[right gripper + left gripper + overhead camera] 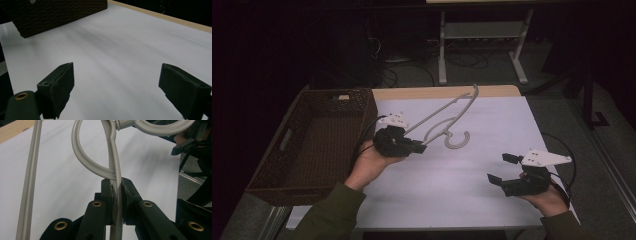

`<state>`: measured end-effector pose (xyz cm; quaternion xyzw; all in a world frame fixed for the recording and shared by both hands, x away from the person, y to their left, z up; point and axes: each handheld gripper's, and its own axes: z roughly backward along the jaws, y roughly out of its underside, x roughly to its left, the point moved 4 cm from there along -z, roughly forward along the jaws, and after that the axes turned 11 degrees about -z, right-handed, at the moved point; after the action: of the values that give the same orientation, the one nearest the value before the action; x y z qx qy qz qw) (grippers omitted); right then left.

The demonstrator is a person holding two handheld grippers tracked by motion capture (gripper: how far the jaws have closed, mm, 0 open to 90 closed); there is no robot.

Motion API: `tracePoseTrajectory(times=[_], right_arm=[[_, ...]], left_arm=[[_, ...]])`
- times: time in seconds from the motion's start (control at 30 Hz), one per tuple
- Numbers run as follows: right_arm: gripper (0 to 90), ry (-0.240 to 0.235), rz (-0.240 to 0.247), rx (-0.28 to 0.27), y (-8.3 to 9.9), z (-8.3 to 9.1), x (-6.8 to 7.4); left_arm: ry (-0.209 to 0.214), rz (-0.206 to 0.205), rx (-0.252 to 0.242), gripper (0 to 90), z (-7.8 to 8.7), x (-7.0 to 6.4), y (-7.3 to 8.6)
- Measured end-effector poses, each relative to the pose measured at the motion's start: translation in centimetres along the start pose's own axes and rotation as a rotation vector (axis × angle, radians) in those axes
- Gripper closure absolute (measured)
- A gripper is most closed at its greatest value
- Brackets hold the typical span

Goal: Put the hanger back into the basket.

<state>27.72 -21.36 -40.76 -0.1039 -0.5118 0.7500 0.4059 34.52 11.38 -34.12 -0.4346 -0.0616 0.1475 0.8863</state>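
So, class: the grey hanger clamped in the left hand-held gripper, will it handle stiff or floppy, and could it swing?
Probably stiff: the hanger keeps its shape though the left hand-held gripper pinches only one thin bar. Likely light, being slim plastic. It may pivot, since most of it overhangs the grip.

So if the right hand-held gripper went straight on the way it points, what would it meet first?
Probably the dark brown woven wicker basket; the right hand-held gripper has only bare white table cover before it, though depth is unclear.
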Motion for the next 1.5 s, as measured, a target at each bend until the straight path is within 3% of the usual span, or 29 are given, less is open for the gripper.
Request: tracePoseTrajectory(times=[0.23, 0.27, 0.53, 1.1, 1.33, 1.5], right_arm=[[12.9, 0.004, 0.005, 0.005, 0.0, -0.1, 0.0], [13.1, 0.01, 0.012, 0.007, 0.0, -0.2, -0.1], [13.2, 0.015, 0.01, 0.006, 0.0, -0.1, -0.1], [12.0, 0.022, 0.004, 0.0, -0.1, -0.2, -0.1], [1.5, 0.049, -0.01, -0.028, -0.4, -0.4, -0.2], [0.8, 0.059, -0.009, -0.039, -0.6, -0.3, -0.1]], left_arm=[[-0.02, 0.007, -0.006, 82.4, 2.9, 1.0, -1.0], [-0.028, 0.007, -0.006, 82.4, 3.9, 1.4, -1.2], [-0.061, 0.029, -0.025, 82.4, 7.2, 2.8, -1.1], [-0.153, 0.104, -0.039, 82.4, 14.2, 4.9, 2.6], [-0.188, 0.133, -0.03, 82.4, 16.8, 5.7, 4.7], [-0.212, 0.155, -0.022, 82.4, 18.3, 6.2, 6.2]])
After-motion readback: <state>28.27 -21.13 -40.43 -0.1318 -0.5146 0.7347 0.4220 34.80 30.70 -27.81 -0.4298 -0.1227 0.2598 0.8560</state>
